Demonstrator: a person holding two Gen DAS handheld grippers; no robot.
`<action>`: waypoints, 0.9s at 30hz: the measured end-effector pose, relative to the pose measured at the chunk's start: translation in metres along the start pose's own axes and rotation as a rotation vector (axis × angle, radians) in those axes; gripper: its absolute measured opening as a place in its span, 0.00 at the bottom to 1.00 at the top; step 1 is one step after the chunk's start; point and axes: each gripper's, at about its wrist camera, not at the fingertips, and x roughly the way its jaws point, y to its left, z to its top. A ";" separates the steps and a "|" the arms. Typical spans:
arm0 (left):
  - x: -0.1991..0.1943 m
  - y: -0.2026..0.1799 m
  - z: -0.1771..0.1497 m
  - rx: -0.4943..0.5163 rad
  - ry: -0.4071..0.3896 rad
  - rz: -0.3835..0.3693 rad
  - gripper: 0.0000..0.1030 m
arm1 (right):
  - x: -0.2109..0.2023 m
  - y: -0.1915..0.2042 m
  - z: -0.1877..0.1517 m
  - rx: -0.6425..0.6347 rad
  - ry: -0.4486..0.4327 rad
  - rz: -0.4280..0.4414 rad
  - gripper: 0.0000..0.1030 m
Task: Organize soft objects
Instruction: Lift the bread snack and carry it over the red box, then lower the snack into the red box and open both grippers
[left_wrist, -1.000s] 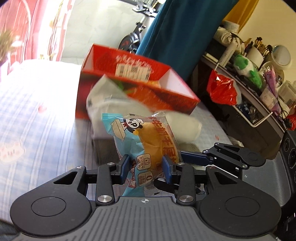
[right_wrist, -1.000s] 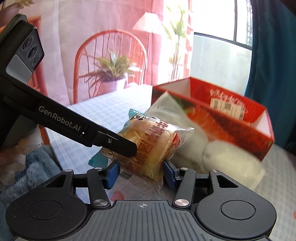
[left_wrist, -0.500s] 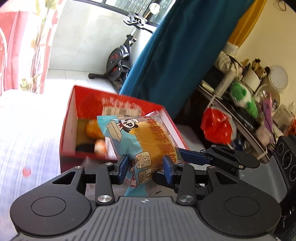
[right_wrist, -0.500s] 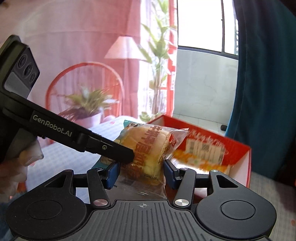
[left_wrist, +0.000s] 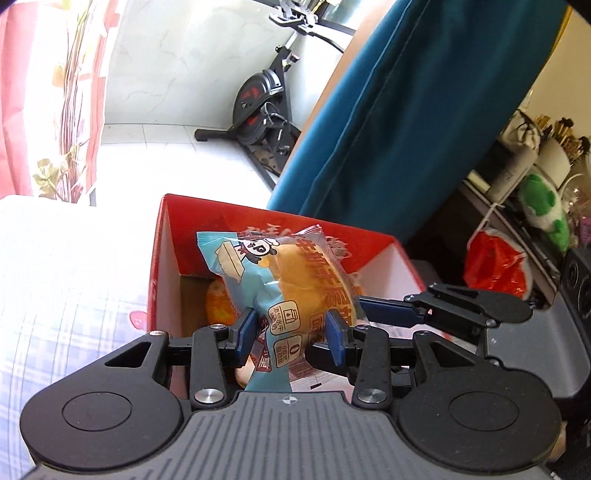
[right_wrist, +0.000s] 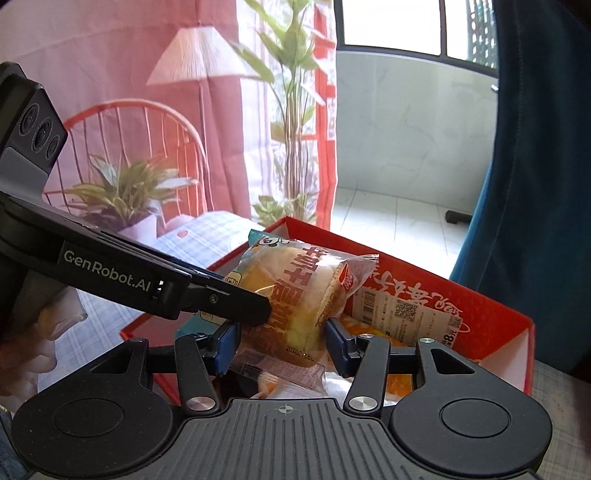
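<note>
Both grippers are found clamped on one item. The left gripper (left_wrist: 291, 330) is partly closed, its blue pads pressed against the lower end of a packaged bun (left_wrist: 295, 280), on the teal printed part of the wrapper. The right gripper (right_wrist: 282, 339) is likewise partly closed, its pads bearing on the bun (right_wrist: 295, 291) across its rounded body; the clear wrapper is seen crumpled below the pads. In the right wrist view the left gripper's finger (right_wrist: 221, 301) is seen reaching in from the left and touching the same packet. In the left wrist view the right gripper's finger (left_wrist: 443, 308) is seen entering from the right at the bun's side.

The bun is held clear of the bed, above the open top of a red cardboard box (left_wrist: 162, 258). The box (right_wrist: 491, 321) is seen standing on a checked bedcover (left_wrist: 74, 314), near its far edge. Inside the box, orange items (left_wrist: 218, 306) are noted on the floor against the left wall; their kind cannot be told. A barcode label (right_wrist: 391, 308) is seen on the inner face of the far wall.

Beyond the box a teal curtain (left_wrist: 424, 110) and an exercise bike (left_wrist: 266, 103) are noted. A person's hand (right_wrist: 37, 332) is partly visible at the left edge of the right wrist view.
</note>
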 end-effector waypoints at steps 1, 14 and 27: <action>0.005 0.003 0.003 -0.001 0.007 0.005 0.41 | 0.005 -0.002 0.002 -0.008 0.017 0.004 0.45; 0.046 0.010 0.021 0.060 0.086 0.109 0.40 | 0.068 -0.030 0.013 0.049 0.241 0.018 0.32; 0.031 0.009 0.021 0.083 0.029 0.163 0.41 | 0.097 -0.006 0.018 -0.023 0.307 -0.010 0.20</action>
